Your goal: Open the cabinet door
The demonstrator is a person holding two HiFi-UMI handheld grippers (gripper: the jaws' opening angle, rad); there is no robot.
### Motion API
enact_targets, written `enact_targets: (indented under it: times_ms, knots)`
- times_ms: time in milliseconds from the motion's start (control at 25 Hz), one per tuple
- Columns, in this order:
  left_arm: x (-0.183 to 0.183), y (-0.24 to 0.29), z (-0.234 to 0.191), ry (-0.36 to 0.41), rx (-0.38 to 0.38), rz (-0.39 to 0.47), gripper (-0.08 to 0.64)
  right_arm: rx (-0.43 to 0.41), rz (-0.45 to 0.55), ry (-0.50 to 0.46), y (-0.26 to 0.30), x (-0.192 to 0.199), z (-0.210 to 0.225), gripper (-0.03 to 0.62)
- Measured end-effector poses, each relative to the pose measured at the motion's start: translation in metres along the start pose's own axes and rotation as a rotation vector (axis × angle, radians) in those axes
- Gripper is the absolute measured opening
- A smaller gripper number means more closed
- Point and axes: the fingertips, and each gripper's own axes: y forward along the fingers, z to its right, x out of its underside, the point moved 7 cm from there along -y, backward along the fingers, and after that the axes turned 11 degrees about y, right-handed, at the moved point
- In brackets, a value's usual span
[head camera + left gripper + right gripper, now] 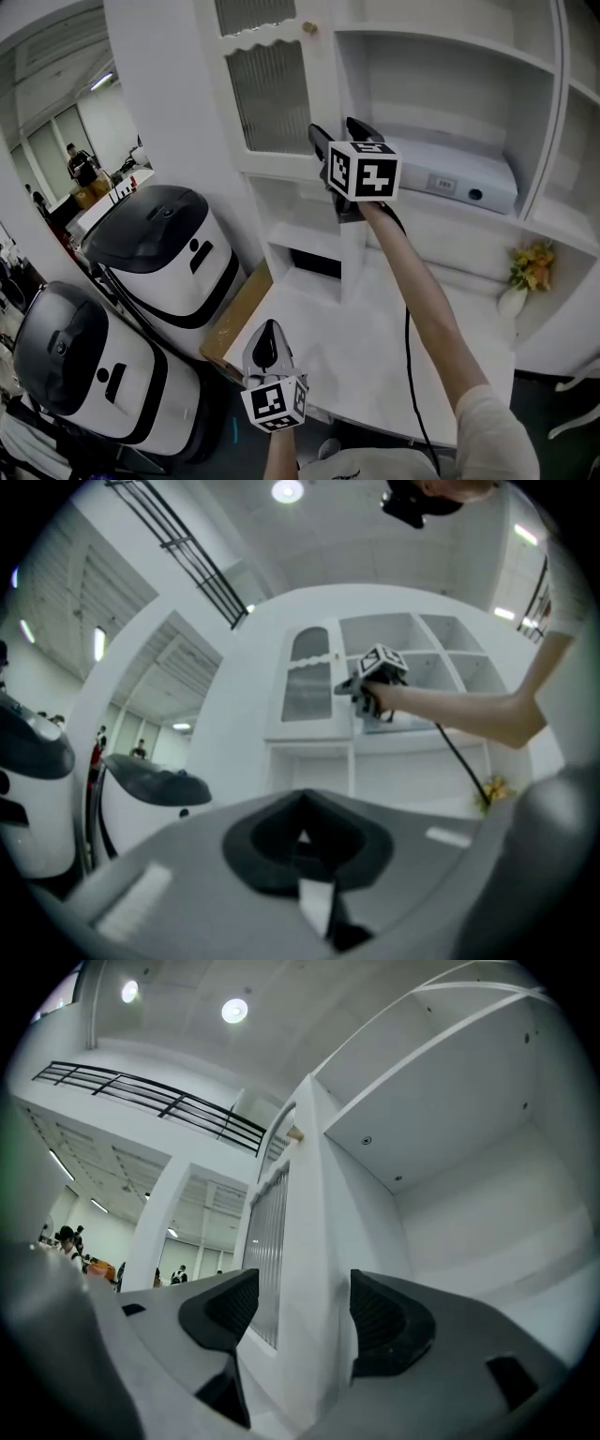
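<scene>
- right gripper [337, 136] is at the free edge of the cabinet door [272, 94], jaws spread wide to either side of the door frame. Pads aren't pinching it, so this is a loose straddle, not a grip.
- door is already swung out from the upper-left bay, knob [308, 27] above the gripper and the shelf [441, 47] inside exposed. Task looks mostly done.
- left gripper [265, 342] is low, well apart from the door, clenched on nothing. Likely parked clear of the swing.

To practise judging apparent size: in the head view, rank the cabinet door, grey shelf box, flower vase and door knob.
Largest to smallest: cabinet door, grey box, flower vase, door knob; none look alike.
</scene>
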Motion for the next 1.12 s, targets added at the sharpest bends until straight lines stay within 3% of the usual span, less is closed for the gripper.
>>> enact_targets:
  times_ms: [280,440,760,880,1120]
  knots:
    - [0.007,-0.004,-0.003,0.002,-0.005,-0.020,0.006,0.057,-0.012,-0.022,0.011,-0.002,0.000,0.305]
    - [0.009,-0.004,-0.003,-0.005,-0.004,-0.023,0.006,0.066,-0.003,-0.017,0.010,-0.001,0.002,0.259]
    - [0.016,-0.016,0.002,-0.018,-0.005,-0.050,0.006,0.070,-0.012,-0.107,0.006,0.004,-0.001,0.248]
    - [0.015,-0.020,-0.009,-0.016,-0.035,-0.058,0.006,0.064,-0.016,-0.081,0.002,0.000,0.005,0.195]
    - [0.019,-0.037,-0.029,0.001,-0.110,-0.082,0.006,0.012,-0.004,0.034,-0.007,-0.002,0.007,0.164]
